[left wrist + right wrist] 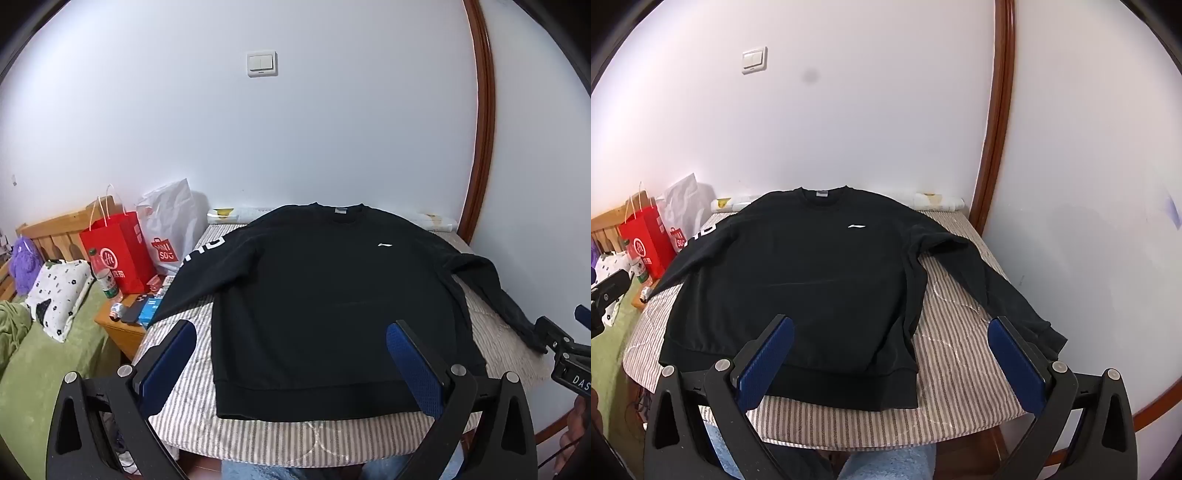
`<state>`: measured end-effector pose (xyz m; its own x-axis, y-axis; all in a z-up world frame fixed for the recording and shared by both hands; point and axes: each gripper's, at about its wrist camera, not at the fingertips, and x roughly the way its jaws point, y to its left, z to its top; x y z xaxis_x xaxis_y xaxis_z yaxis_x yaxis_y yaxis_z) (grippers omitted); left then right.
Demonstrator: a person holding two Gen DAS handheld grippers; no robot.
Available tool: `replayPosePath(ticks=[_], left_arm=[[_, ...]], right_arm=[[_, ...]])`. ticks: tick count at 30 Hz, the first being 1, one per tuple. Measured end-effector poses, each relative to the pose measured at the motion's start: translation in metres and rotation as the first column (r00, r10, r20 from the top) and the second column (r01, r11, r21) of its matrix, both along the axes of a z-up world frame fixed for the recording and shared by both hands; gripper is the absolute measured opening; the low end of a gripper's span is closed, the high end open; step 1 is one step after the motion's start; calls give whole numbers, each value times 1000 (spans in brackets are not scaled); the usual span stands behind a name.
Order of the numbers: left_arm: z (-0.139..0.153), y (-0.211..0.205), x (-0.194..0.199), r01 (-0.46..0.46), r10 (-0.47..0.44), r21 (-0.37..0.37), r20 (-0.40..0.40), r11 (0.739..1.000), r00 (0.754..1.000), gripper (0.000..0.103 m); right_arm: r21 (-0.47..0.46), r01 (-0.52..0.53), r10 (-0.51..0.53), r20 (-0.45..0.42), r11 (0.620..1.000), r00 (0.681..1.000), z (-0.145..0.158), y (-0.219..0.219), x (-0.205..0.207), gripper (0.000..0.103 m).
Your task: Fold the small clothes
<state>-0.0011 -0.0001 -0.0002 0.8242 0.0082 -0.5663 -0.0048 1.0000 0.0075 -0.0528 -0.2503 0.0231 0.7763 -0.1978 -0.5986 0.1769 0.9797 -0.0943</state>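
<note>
White walls and a brown door frame (997, 147) back a striped quilted pad (960, 332) that carries the work. One black sweatshirt (325, 295) lies flat on it, front up, collar toward the far edge by the wall and hem along the near edge in front of you. Count: one garment, two sleeves, both spread out. One sleeve with white lettering (207, 258) runs off the pad's left edge; the other sleeve (997, 288) lies angled down toward the near right corner, its cuff close to that edge. Your left gripper (291, 347) hovers over the hem near the near left corner, jaws wide apart, nothing between the pads. Your right gripper (892, 345) hovers over the hem's right end, jaws equally wide and empty. Judged step: the start of the fold, nothing folded yet. The next move likely calls for bringing a sleeve in across the body, so you need a pinch on cloth only, not the pad beneath. Off to the left: one red bag (118, 254) and one white bag (170, 229).
</note>
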Motion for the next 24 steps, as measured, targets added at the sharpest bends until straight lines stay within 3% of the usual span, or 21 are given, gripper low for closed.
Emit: replayPosePath(ticks=[7, 24], left_arm=[[-4, 3, -10, -11, 10, 20, 45, 1000, 999, 103], [5, 9, -8, 5, -5, 5, 24, 1000, 1000, 103]], right_arm=[[-12, -11, 11, -2, 1000, 1000, -4, 10, -1, 103], [-36, -38, 38, -8, 999, 999, 0, 21, -4, 103]])
